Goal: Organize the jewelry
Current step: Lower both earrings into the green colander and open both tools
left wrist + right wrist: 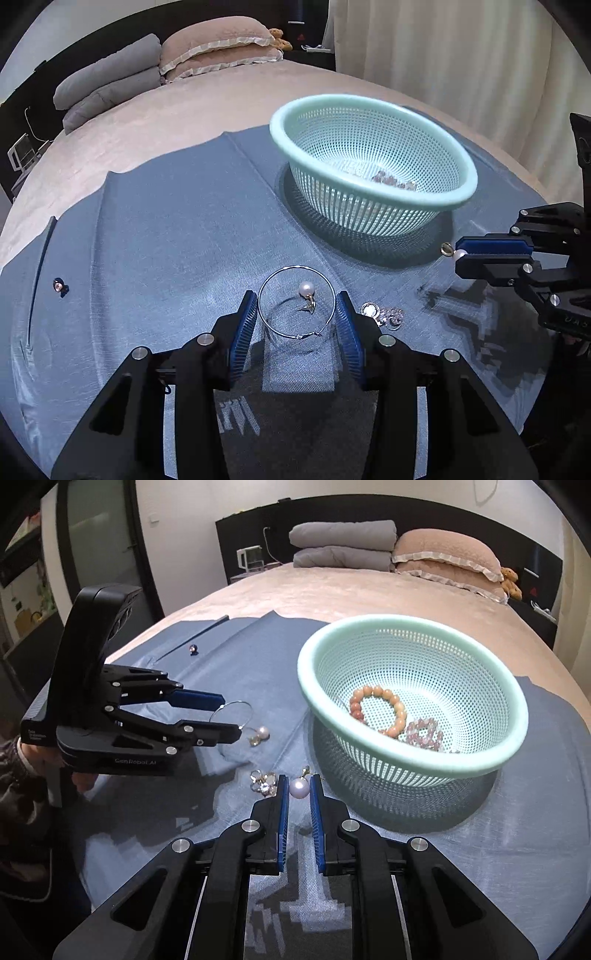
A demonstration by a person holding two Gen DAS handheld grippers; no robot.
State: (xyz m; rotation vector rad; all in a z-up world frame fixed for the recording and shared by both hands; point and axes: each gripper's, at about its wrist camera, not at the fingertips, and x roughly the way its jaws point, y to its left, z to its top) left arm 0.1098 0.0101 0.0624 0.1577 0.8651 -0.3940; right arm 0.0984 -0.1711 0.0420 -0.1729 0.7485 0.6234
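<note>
Hoop (296, 302) sits clamped btwn left gripper (297, 314) pads, w/ a pearl earring (306, 288) lying on blue cloth (166, 229) beneath. Right gripper (299, 790) is clamped on another pearl (299, 788). Basket (480, 764) w/ bracelets (376, 710) stands just beside.

Bedroom backdrop: a made bed with bedding stacked at its head.

A blue cloth (177, 229) lies spread over the pinkish-beige bedspread (177, 107). At the head of the bed, folded grey quilts (341, 544) sit just beside two stacked pink pillows with pale frilled edges (447, 559), in front of a dark headboard (369, 511). A small brown teddy bear (511, 581) rests by the pillows. A white kettle (248, 558) stands on a bedside surface, and cream curtains (461, 66) hang along one side of the room.
</note>
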